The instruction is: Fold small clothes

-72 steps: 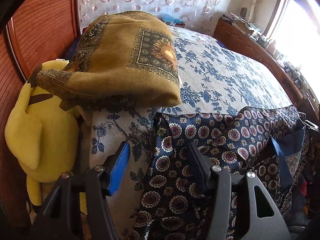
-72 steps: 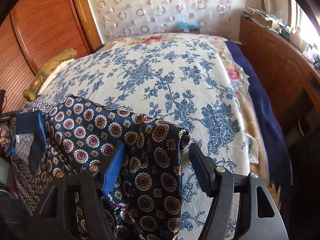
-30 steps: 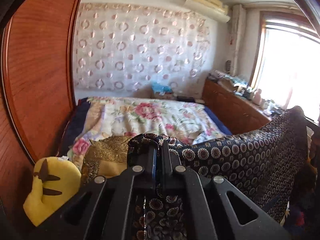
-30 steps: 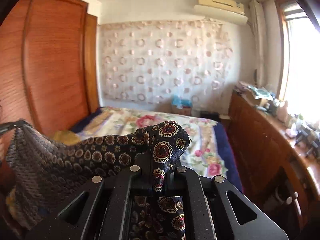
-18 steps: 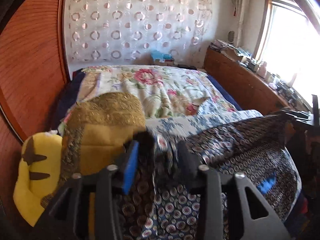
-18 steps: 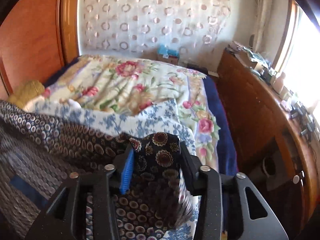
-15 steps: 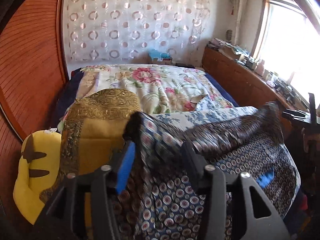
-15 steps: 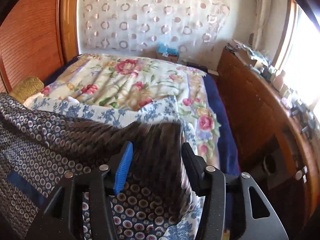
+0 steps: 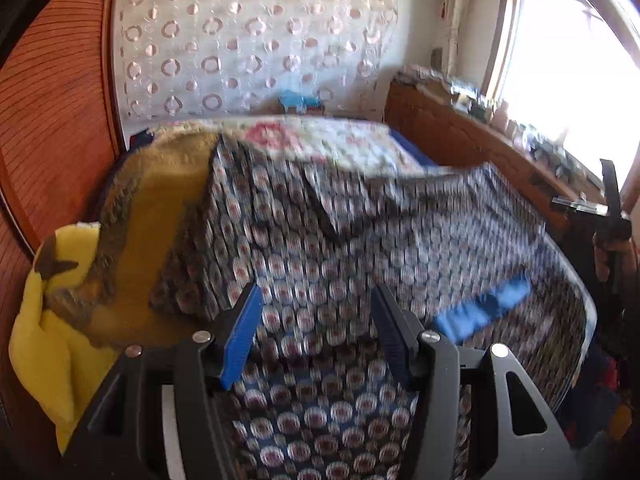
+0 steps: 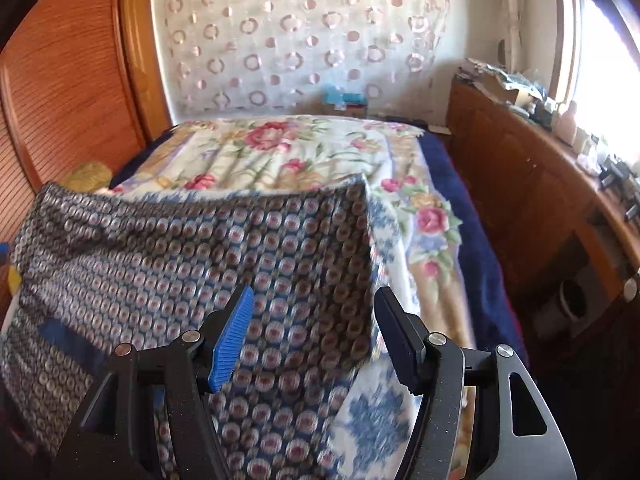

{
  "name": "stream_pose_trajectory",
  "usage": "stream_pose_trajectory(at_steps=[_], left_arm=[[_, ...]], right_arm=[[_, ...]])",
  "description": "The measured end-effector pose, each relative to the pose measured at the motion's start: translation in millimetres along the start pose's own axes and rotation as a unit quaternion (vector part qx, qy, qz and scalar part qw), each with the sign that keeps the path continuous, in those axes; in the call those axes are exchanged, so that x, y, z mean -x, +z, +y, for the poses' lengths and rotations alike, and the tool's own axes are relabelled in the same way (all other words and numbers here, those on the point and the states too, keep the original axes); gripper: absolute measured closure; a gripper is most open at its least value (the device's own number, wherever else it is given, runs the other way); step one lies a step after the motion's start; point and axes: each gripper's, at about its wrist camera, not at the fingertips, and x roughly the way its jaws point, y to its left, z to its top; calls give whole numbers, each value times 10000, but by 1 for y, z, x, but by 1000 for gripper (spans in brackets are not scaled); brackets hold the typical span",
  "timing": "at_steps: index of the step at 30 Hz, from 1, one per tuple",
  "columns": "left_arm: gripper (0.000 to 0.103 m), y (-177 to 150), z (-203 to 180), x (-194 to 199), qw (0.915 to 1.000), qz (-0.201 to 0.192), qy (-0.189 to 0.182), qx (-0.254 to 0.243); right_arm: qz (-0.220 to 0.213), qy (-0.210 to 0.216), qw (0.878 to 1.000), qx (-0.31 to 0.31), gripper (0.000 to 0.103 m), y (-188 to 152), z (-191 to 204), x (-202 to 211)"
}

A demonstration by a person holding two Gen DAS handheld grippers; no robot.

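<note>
Since a second ago, when both grippers were clenched on the patterned garment and held it up in the air, the cloth has been let go and thrown forward: it now lies spread over the near part of the bed, blurred with motion, and both sets of jaws have parted.

The bed point(image 10: 440, 264) fills the middle of both views, with a flowered quilt point(image 10: 280, 152) on its far half and a blue-and-white floral sheet point(image 10: 376, 416) on the near half. A wooden wardrobe point(image 10: 72, 92) stands along its left side and a long wooden sideboard point(image 10: 532, 184) along its right, under the bright window.

The navy medallion-print garment point(image 9: 340, 248) covers most of the near bed, its far edge reaching up to the quilt; a blue strip point(image 9: 480, 308) on it shows toward the right in the left wrist view. To its left a mustard-gold blanket point(image 9: 160, 208) lies heaped, the garment's left corner over its edge, and a yellow plush toy point(image 9: 44, 320) sits beside that against the wardrobe.

The left gripper point(image 9: 316, 328) hovers low over the garment's near left part, pointing forward along the bed, jaws wide apart with only cloth seen between them, nothing pinched. The right gripper point(image 10: 312, 332) hovers likewise over the garment's right edge, released, its right finger point(image 10: 396, 336) above the floral sheet just past the cloth's border. The right gripper's frame also shows at the right edge of the left wrist view, held upright.
</note>
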Motion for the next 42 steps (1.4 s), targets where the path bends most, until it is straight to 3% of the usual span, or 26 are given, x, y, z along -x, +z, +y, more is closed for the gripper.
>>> stream_pose_trajectory(at_steps=[8, 11, 13, 23, 25, 27, 30, 37, 42], left_arm=[[48, -39, -6, -25, 9991, 407, 135, -66], [48, -45, -7, -32, 9982, 504, 300, -126], [48, -46, -6, -35, 9977, 584, 326, -138], [45, -53, -7, -43, 9967, 624, 453, -267], [44, -52, -11, -44, 9965, 630, 470, -284], [42, -51, -10, -44, 9965, 635, 455, -282], [38, -50, -12, -47, 9965, 649, 423, -299], [34, -49, -14, -48, 9964, 671, 406, -326], [34, -50, -12, -38, 9976, 613, 277, -175]], right_arm=[[189, -42, 9997, -146, 41, -40, -9, -9], [262, -106, 9993, -262, 47, -41, -16, -20], [328, -126, 9988, -328, 56, -39, -19, -28], [534, -426, 9975, -203, 63, -26, -26, -48], [560, -425, 9972, -274, 70, -27, -29, -53], [557, -423, 9970, -336, 88, -28, -31, -57], [541, -257, 9976, -340, 102, -32, -31, -63], [-143, -48, 9995, -278, 103, -28, -16, -35], [-123, 87, 9992, -365, 103, -31, -6, -42]])
